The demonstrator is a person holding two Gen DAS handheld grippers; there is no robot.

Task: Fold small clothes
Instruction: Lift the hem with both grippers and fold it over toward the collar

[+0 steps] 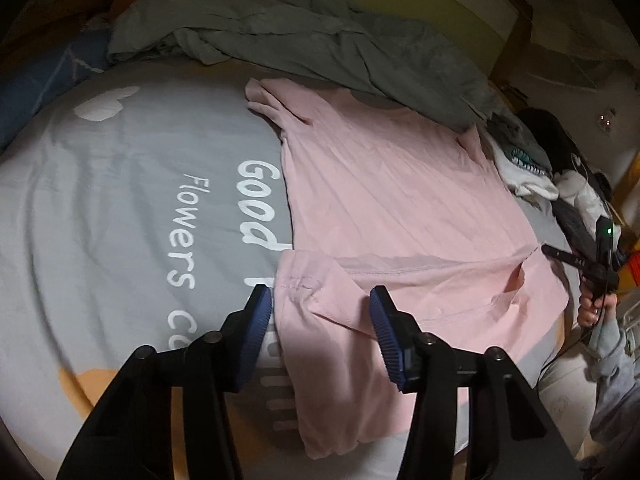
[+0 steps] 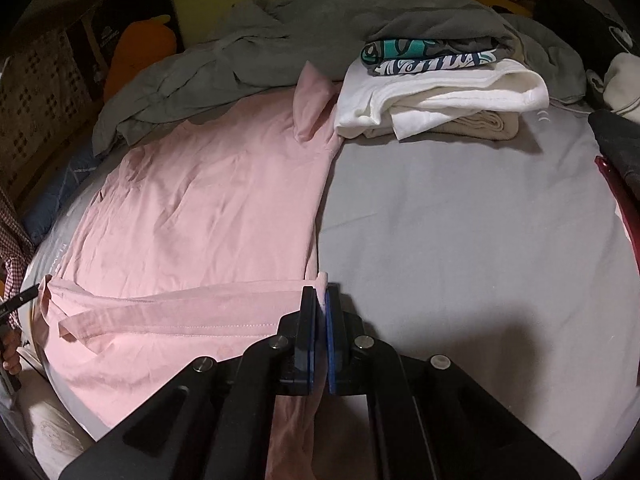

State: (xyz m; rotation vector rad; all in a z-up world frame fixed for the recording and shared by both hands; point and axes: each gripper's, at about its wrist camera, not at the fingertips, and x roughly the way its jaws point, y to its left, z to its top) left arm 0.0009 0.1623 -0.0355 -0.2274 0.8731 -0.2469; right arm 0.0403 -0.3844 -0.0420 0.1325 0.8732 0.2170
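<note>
A pink T-shirt [image 1: 380,200] lies spread on the grey bed sheet [image 1: 120,200], with its near hem folded up into a band. My left gripper [image 1: 320,304] stands over the shirt's near left corner. Its blue pads [image 1: 260,312] are apart, with bunched pink fabric lying between them. In the right wrist view my right gripper [image 2: 321,300] is shut on the right end of the folded hem of the T-shirt [image 2: 200,208], and a pink edge pokes out above the pads. The right gripper [image 1: 560,256], held by a hand, also shows at the far right of the left wrist view.
A crumpled grey blanket [image 1: 300,32] lies across the far side of the bed. A stack of folded clothes [image 2: 440,92] sits at the back right beside the shirt's sleeve. Dark and white garments [image 2: 616,140] pile at the right edge. An orange plush [image 2: 136,52] is behind on the left.
</note>
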